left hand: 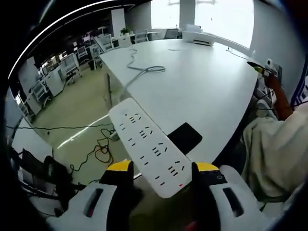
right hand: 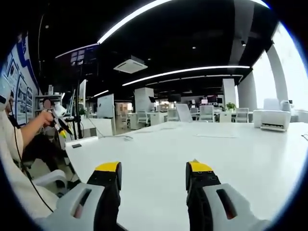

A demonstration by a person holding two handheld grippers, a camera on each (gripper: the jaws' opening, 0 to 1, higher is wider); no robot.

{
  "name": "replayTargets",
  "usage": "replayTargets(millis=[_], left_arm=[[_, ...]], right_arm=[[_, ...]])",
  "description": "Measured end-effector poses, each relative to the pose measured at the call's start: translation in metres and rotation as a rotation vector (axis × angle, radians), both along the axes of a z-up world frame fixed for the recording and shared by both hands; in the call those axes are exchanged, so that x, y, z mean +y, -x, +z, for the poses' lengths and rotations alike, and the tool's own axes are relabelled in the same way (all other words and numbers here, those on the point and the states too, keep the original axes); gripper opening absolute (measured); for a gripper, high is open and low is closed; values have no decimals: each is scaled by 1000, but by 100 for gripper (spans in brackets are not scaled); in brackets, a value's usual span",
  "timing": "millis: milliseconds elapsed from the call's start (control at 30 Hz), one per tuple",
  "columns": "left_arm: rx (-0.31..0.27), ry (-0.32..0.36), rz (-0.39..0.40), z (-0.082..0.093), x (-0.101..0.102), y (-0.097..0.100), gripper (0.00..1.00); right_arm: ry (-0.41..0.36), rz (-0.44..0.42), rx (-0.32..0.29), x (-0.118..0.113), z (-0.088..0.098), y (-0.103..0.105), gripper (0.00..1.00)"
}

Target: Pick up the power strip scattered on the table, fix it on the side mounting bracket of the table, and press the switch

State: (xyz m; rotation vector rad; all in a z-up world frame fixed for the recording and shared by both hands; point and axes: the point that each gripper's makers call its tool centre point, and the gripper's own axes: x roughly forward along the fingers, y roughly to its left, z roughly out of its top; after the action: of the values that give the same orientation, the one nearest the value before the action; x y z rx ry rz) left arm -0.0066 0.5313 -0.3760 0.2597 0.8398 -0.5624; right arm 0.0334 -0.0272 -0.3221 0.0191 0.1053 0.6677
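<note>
Between the yellow-tipped jaws of the left gripper (left hand: pixel 161 168), the white power strip (left hand: pixel 150 144) was held by its near end, the one with the small red mark, while the rest of its length ran up and away over the edge of the white table (left hand: pixel 207 82). The jaws stood narrow against the strip's two long sides, so the grip looked like a clamp across the width at one end only. That seemed the main risk: with most of the body cantilevered beyond the jaws, the strip could pivot or slide out when swung toward the table's side, and a smooth plastic casing would give little friction. Its grey cable (left hand: pixel 139 67) trailed back across the tabletop in loops, and it might snag or tug as the strip moved down to the edge, pulling the strip askew. A flat black object (left hand: pixel 185 137) lay on the table just beside the strip and could be knocked if the strip swept low. The mounting bracket could not be picked out in the left gripper view, so lining the strip up with it would likely need a change of angle. In the right gripper view, the right gripper (right hand: pixel 153 173) hung above the bare tabletop with its jaws wide and nothing between them, free to steady the far end. A seated person (left hand: pixel 279 144) close by the table's edge was one more thing to avoid.
</note>
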Motion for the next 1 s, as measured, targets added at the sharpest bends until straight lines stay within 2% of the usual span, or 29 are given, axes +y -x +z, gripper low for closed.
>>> replayTargets(millis=[333,700,1000], left_arm=[[47,-20,-27,-13,1,-1,53],[69,-39,-79,-14,-4,-3,53],[89,-45,-99,-17,-1,-3,50]], right_arm=[[-7,7,5,1,-1,1,49],[-8,8,5,2,0,1,49],[-5,11,7,4,-1,2,48]])
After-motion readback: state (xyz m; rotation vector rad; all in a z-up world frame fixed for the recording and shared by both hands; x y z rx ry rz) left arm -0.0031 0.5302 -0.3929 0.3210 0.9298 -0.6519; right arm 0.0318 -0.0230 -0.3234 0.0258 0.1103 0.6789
